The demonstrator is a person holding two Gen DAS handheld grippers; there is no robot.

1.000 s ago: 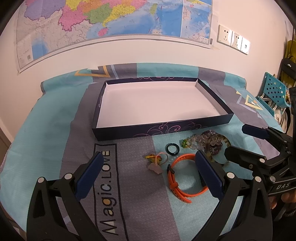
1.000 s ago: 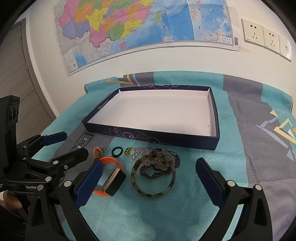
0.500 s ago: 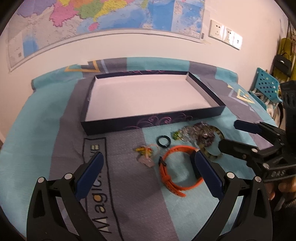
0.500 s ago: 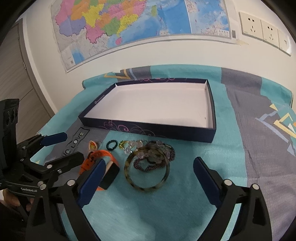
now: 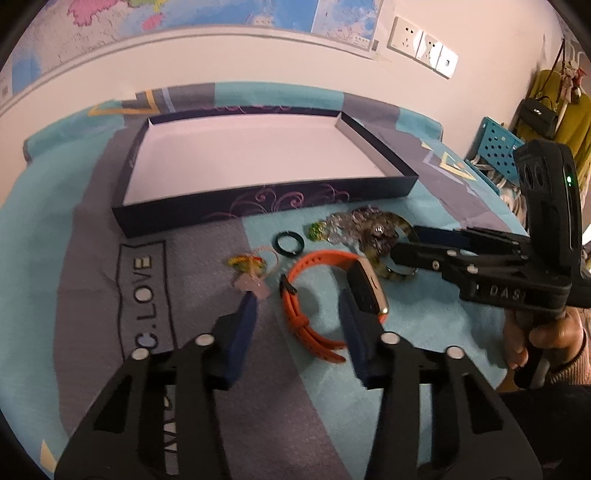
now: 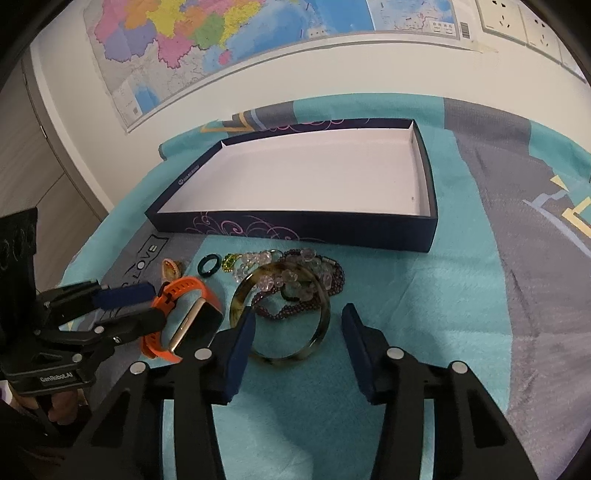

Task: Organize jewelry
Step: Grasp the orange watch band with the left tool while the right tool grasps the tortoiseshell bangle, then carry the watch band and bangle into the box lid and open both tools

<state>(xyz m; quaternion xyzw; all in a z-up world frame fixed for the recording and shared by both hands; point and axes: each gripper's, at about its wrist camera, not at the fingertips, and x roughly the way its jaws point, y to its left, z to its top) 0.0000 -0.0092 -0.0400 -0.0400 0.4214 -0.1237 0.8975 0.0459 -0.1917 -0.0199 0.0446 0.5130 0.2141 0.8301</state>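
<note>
- Cream painted wall [image 6: 332, 74] bearing a large multicoloured paper map [image 6: 221, 33].
- White plastic wall sockets [image 5: 421, 46] to the map's right.
- Teal-and-grey patterned fabric cover [image 6: 461, 295] over the furniture below.
- Perforated blue plastic chair [image 5: 495, 147] alongside.

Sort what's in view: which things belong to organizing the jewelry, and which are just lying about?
Job: navy box, orange watch, tortoiseshell bangle, bead bracelets, dark ring, small charm.

Lying about: wall map, wall sockets, blue crate.
</note>
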